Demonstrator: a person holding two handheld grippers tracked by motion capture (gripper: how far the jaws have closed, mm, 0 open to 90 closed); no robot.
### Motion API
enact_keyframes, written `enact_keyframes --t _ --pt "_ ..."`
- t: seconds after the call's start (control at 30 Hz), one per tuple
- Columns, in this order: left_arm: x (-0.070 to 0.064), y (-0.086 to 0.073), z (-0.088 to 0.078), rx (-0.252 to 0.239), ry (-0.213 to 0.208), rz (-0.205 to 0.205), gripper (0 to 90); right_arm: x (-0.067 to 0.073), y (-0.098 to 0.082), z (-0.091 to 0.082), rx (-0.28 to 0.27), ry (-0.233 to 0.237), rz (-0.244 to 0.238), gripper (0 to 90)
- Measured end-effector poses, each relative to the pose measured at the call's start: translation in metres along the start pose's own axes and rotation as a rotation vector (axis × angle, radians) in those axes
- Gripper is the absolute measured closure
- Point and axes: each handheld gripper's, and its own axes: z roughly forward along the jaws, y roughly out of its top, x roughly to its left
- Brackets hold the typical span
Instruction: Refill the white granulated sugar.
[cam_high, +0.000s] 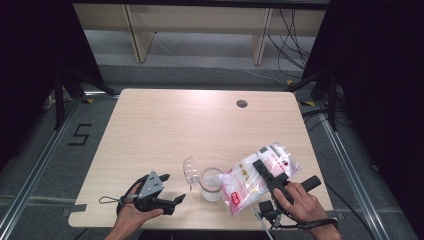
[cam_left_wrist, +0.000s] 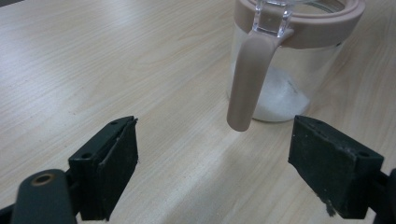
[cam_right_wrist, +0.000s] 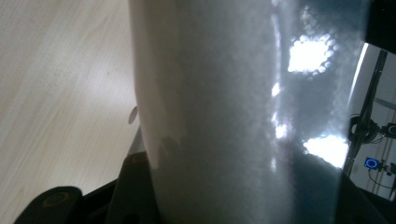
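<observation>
At the near edge of the wooden table (cam_high: 150, 125), a person is refilling a clear jar from a bag of white granules. On the left, the left gripper (cam_high: 172, 195) is resting low on the tabletop in the person's left hand (cam_high: 131, 216), its jaws standing wide apart with nothing between them and pointing toward the jar (cam_high: 211, 184); it is likely waiting there so it can steady the container or swing its lid shut once the pouring is finished. The left gripper view is showing the jar (cam_left_wrist: 289, 79) just ahead of those open jaws, with a tan collar, a tan latch arm (cam_left_wrist: 247, 79) hanging down its side and a shallow layer of white granules at the bottom. Beside the jar, its clear hinged lid (cam_high: 190, 171) is standing tipped back to the left, leaving the mouth clear for the pour. To the right, the bag (cam_high: 255, 179) is lying tilted above the table, its lower open end hanging over the jar's mouth so the contents can slide in. The right gripper (cam_high: 264, 172), gripped by the right hand (cam_high: 302, 202), is clamping the bag across its middle at a half-wide spread, and the right gripper view is showing the translucent, grain-filled plastic (cam_right_wrist: 224, 116) pressed between its jaws.
</observation>
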Motion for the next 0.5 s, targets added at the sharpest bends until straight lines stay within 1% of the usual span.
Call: enact_keyframes --t 0.03,0.1,0.23,0.27,0.3,0.33,0.37,0.5 --pt "-0.0004 0.0000 0.0002 -0.004 -0.003 -0.005 15.4 0.0013 0.0001 -0.0005 0.008 0.001 0.020 58.6" --pt "0.0001 0.0000 0.0000 0.000 0.000 0.000 15.3 0.0015 0.0001 -0.0004 0.005 0.002 0.030 58.7" --pt "0.0001 0.0000 0.0000 0.002 0.001 0.001 15.4 0.0014 0.0000 -0.0004 0.004 0.001 0.033 58.9" --pt "0.0001 0.0000 0.0000 0.001 0.000 0.001 15.4 0.0000 -0.0001 0.0006 -0.010 0.000 0.013 59.0" --pt "-0.0003 0.0000 0.0001 -0.002 -0.001 -0.003 15.4 0.0000 -0.0001 0.0006 -0.010 0.000 0.013 59.0" --pt "-0.0003 0.0000 0.0002 -0.004 -0.002 -0.004 15.4 0.0014 -0.0003 -0.0002 0.000 -0.001 0.039 59.1" --pt "-0.0002 0.0000 0.0000 -0.005 0.000 -0.004 15.4 0.0014 -0.0004 -0.0007 0.006 0.007 0.041 59.2" --pt "-0.0001 0.0000 0.0000 -0.005 -0.001 -0.004 15.4 0.0019 -0.0007 -0.0006 0.006 0.010 0.037 59.5"
